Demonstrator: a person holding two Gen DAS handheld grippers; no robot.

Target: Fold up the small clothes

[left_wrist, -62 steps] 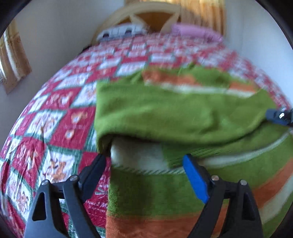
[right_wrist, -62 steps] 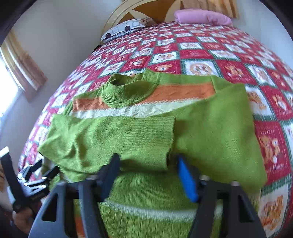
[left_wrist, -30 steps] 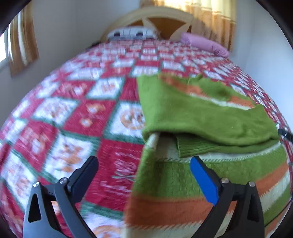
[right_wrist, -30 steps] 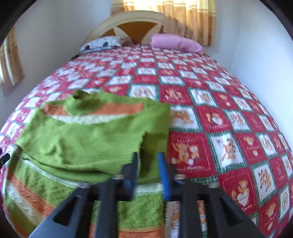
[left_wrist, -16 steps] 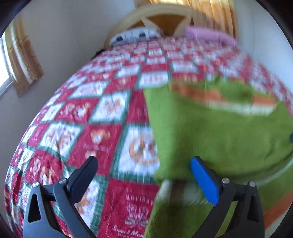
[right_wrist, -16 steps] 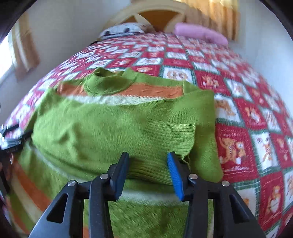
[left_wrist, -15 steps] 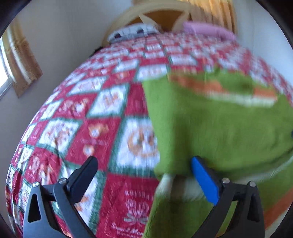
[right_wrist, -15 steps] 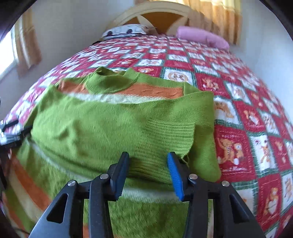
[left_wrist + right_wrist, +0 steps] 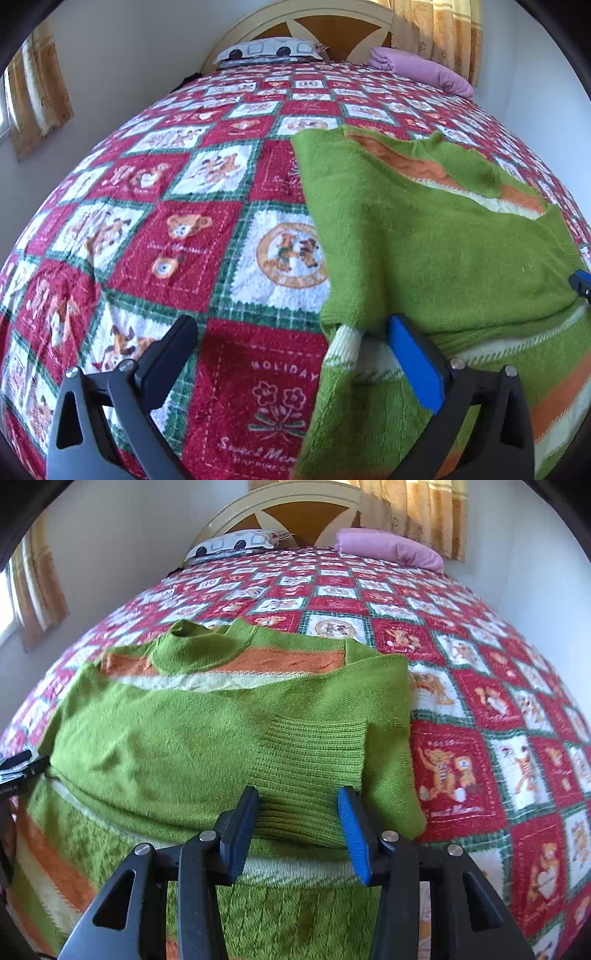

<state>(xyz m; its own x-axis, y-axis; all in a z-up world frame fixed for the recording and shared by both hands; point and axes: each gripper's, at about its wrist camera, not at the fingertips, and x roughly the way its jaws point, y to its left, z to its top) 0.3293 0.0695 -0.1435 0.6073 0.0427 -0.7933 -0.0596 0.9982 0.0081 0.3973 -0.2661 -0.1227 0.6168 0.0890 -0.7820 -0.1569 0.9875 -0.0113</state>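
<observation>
Right gripper [image 9: 299, 808] straddles green sweater [image 9: 207, 738] cuff.

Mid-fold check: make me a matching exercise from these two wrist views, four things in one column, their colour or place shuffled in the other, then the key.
Things:
1. sweater
2. folded blanket
3. patterned pillow
4. quilt

Descriptions:
A. pink, at the headboard, right side of the view
B. red, white and green squares with bears
C. green with orange and cream stripes, sleeves folded in
D. white with dark shapes, at the headboard, left side of the view

Pairs: 1-C, 2-A, 3-D, 4-B
</observation>
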